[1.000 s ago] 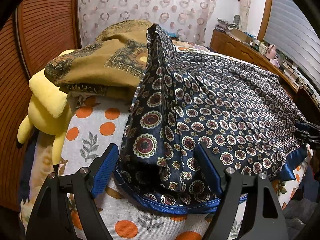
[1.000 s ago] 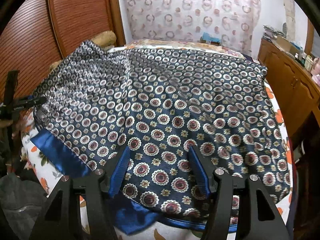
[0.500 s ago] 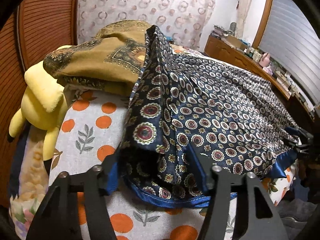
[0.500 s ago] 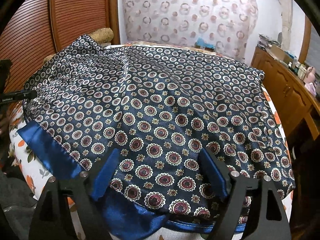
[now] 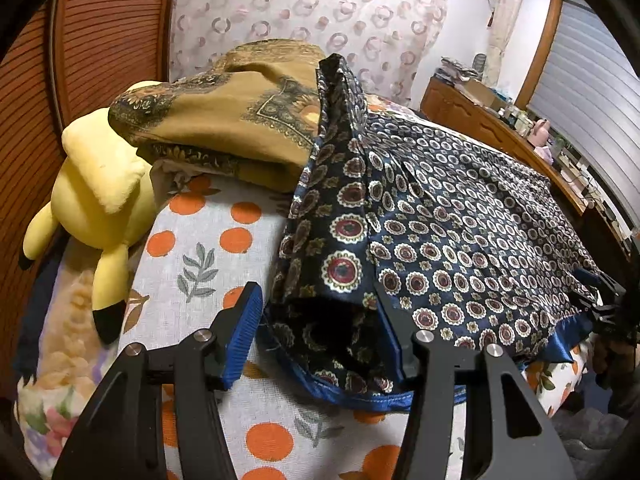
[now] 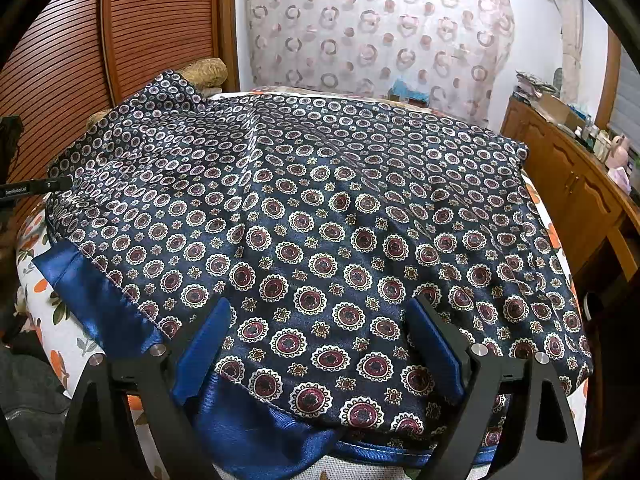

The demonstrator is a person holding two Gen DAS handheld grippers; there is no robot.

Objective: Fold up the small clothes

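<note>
Across the bed [image 6: 36, 268] a navy medallion-print satin garment [image 6: 320, 216] was spread, judged light, limp and slippery; its blue hem was best pinched. The left gripper [image 5: 320, 332], half-closed, straddled a raised fold, grip uncertain; the right gripper [image 6: 320, 344] was spread wide

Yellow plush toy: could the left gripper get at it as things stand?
Probably yes. The yellow plush toy lies uncovered at the bed's edge, left of the left gripper, whose jaws now straddle a bunched corner of the navy scarf.
</note>
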